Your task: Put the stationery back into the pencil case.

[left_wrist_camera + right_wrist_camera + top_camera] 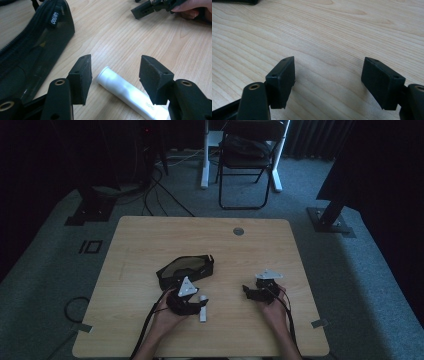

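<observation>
Reaching is the step: left gripper (pixel 115 75) straddles the white tube (pixel 127 93) lying on the table (pixel 150 235) beside the black pouch (pixel 32 57), jaws released. Next, close squarely. Right gripper (pixel 328 82) rests released.

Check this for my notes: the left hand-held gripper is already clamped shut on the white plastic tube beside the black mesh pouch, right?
Not clamped: the left gripper view shows the left hand-held gripper open, the white plastic tube lying between its jaws untouched, beside the black mesh pouch.
</observation>
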Demonstrator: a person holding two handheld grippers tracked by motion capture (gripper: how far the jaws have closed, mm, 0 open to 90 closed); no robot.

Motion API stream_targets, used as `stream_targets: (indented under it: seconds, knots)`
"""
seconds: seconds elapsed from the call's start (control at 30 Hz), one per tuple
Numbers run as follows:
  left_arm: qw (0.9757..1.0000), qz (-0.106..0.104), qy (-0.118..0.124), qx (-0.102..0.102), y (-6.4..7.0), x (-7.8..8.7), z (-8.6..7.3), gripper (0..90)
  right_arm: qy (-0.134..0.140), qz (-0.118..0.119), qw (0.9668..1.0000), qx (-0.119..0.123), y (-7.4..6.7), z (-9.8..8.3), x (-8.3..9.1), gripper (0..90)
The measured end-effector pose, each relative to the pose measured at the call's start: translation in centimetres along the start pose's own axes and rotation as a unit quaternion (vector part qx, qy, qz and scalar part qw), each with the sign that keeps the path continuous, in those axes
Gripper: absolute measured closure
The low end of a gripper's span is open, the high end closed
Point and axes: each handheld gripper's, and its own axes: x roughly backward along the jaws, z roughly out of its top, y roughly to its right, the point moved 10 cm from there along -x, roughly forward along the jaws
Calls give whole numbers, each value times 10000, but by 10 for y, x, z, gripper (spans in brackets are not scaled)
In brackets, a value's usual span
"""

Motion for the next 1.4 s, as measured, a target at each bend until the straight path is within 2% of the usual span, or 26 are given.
stream_targets:
  seconds: [0.27,0.7,1.17,1.23,1.4]
  knots:
    - [9999,-95,-110,3,7,-6,-8,423,1,0,10000,1,0,0,0,272]
    - [9990,-42,-422,-135,17,-19,-27,403,-1,0,10000,0,0,0,0,271]
    - [9982,163,-561,-105,7,-20,-33,562,0,0,10000,1,0,0,0,271]
    - [9976,255,-640,-82,2,-21,-36,592,-1,0,10000,0,0,0,0,271]
    - [9975,232,-663,-7,-3,-21,-38,640,-1,0,10000,0,0,0,0,272]
